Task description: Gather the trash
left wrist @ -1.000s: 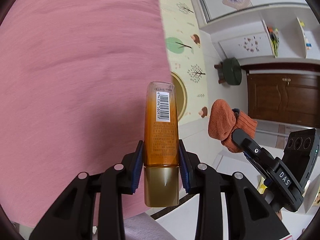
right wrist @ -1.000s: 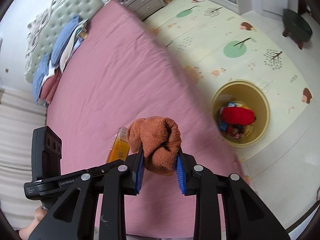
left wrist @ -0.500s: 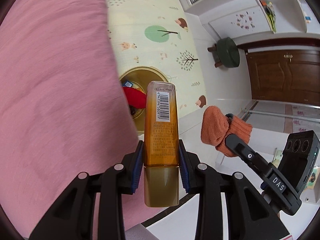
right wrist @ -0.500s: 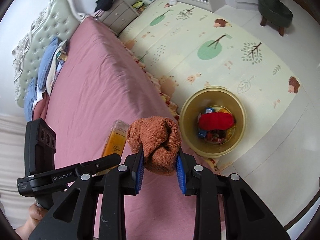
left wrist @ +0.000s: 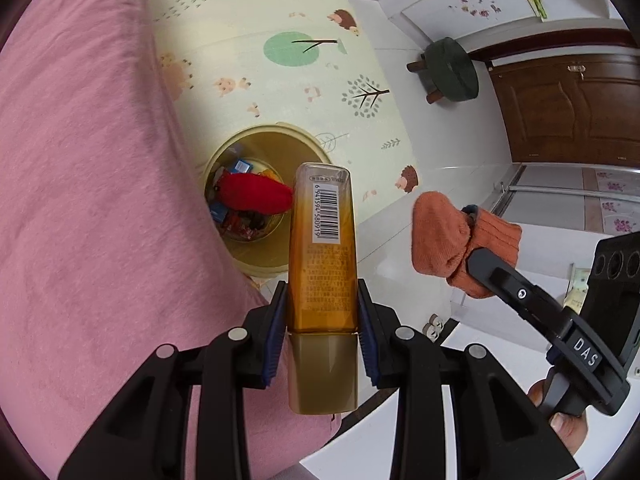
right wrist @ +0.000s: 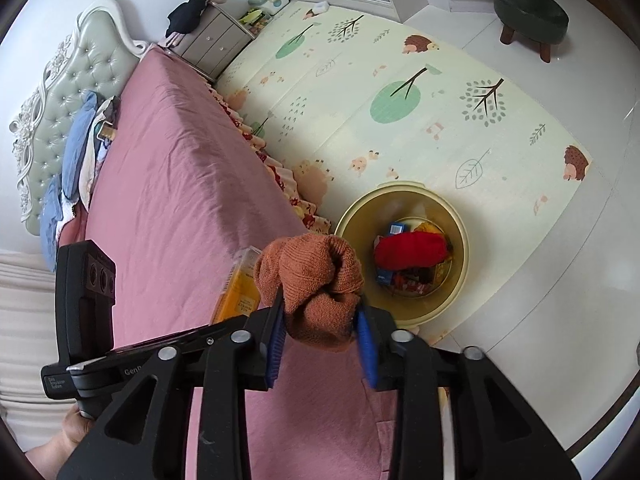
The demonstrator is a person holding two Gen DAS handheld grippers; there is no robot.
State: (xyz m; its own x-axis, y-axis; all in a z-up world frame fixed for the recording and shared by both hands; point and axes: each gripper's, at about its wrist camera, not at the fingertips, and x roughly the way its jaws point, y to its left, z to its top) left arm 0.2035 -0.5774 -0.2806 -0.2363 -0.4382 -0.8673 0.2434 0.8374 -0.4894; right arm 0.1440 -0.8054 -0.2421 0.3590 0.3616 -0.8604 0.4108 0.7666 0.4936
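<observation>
My left gripper (left wrist: 322,312) is shut on an amber bottle (left wrist: 323,248) with a barcode label and a gold cap, held upright over the bed edge. My right gripper (right wrist: 320,332) is shut on a rolled orange knitted sock (right wrist: 312,276); the sock also shows in the left wrist view (left wrist: 444,236). A yellow bin (right wrist: 456,292) stands on the floor beside the bed and holds a red item (right wrist: 410,250) and several wrappers. The bin also shows beyond the bottle in the left wrist view (left wrist: 264,136). The bottle shows left of the sock in the right wrist view (right wrist: 238,288).
A pink bed (right wrist: 180,200) fills the left, with folded clothes (right wrist: 80,148) at the headboard. A patterned play mat (right wrist: 400,92) covers the floor. A green stool (right wrist: 528,12) stands far right. A wooden door (left wrist: 572,108) is at the right.
Both grippers have moved from over the bed toward its edge, so the yellow bin now lies closer and larger in both views. Both still hold their items.
</observation>
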